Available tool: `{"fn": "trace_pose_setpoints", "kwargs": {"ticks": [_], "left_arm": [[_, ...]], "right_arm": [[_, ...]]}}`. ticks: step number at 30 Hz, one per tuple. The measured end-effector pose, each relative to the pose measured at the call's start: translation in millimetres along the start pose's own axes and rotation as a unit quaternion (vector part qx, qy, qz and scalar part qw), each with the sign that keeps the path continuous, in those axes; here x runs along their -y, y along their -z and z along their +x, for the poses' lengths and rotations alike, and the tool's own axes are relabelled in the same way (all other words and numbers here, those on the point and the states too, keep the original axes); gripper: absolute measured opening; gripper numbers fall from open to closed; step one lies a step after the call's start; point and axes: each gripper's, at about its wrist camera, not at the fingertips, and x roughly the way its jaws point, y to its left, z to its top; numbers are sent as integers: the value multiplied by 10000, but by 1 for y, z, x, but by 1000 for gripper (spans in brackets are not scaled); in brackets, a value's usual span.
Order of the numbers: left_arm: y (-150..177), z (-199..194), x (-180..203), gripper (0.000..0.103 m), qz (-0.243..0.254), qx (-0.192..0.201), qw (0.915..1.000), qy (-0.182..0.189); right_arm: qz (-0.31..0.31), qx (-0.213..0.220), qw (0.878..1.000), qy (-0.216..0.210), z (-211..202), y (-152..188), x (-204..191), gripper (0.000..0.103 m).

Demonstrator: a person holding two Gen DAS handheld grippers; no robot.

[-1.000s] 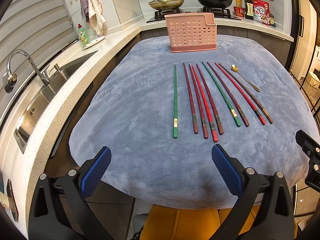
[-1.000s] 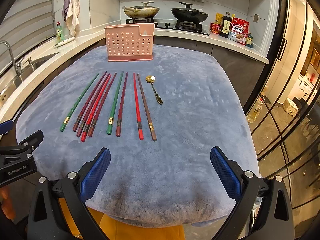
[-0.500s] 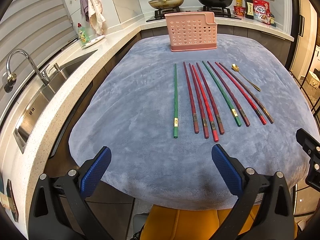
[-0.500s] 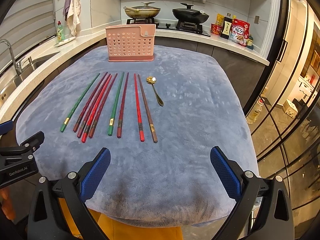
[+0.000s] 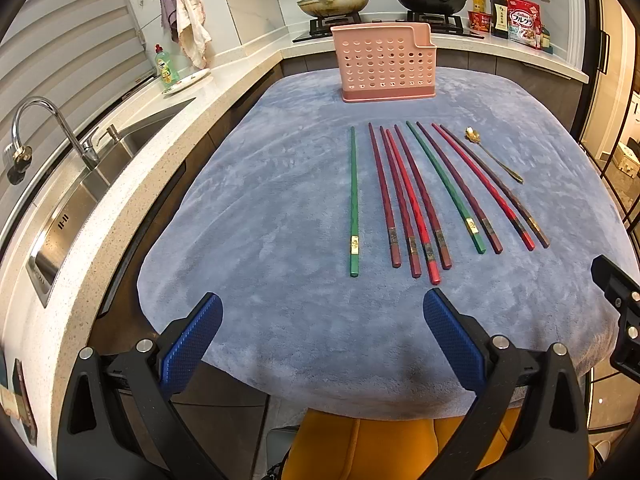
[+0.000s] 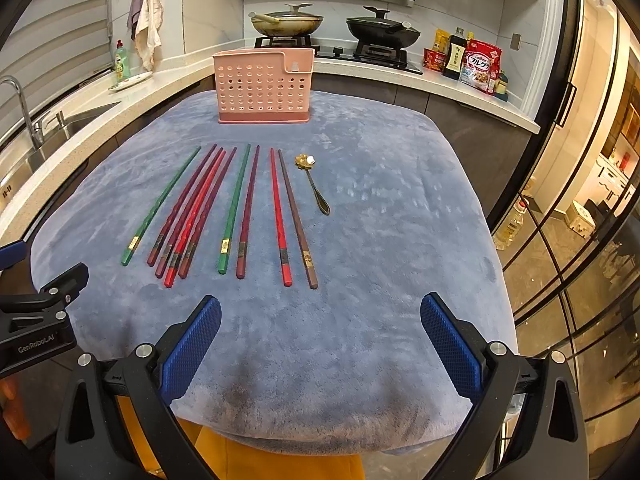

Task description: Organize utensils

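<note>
Several chopsticks, green (image 5: 353, 200), red (image 5: 410, 204) and brown, lie side by side on a blue-grey cloth (image 5: 260, 220); they also show in the right wrist view (image 6: 230, 208). A small gold spoon (image 5: 493, 155) (image 6: 314, 184) lies to their right. A pink perforated utensil holder (image 5: 386, 62) (image 6: 264, 86) stands upright at the cloth's far edge. My left gripper (image 5: 322, 314) is open and empty above the cloth's near edge. My right gripper (image 6: 320, 314) is open and empty there too, right of the left one.
A stone counter with a steel sink (image 5: 76, 200) and tap (image 5: 52, 128) runs along the left. Two pans (image 6: 286, 24) sit on the hob behind the holder, with food packets (image 6: 478, 64) at the right. Glass doors (image 6: 580, 240) are at the right.
Both grippers have crept slightly forward and stay open. Nothing on the cloth has moved.
</note>
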Motion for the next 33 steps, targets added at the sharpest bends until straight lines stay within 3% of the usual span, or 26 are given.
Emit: {"fn": "trace_pose_setpoints", "kwargs": {"ticks": [33], "left_arm": [[-3, 5, -9, 96, -58, -60, 10000, 19]], "right_arm": [[12, -6, 10000, 23, 5, -5, -3, 96]]}}
